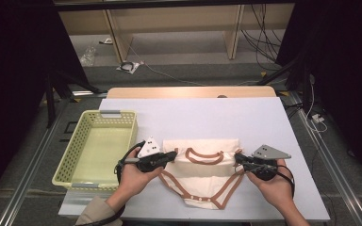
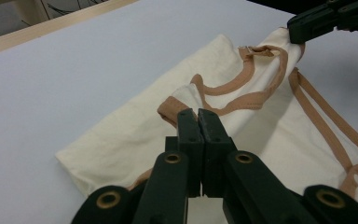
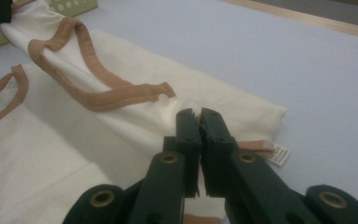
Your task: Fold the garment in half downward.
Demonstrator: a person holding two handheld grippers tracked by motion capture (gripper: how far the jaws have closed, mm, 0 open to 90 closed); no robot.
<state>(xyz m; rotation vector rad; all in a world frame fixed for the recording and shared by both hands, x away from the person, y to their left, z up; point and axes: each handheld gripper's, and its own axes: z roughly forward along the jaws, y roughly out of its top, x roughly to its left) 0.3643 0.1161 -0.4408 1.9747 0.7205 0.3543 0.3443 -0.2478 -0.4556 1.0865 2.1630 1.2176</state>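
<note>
Your left tongs (image 1: 173, 157) are pinching one brown-trimmed edge of the cream bodysuit (image 1: 202, 176), and your right tongs (image 1: 238, 159) pinch its opposite edge. The garment stretches between them on the tabletop (image 1: 207, 117); the yellow basket (image 1: 70, 160) sits just beyond your left tongs.
</note>
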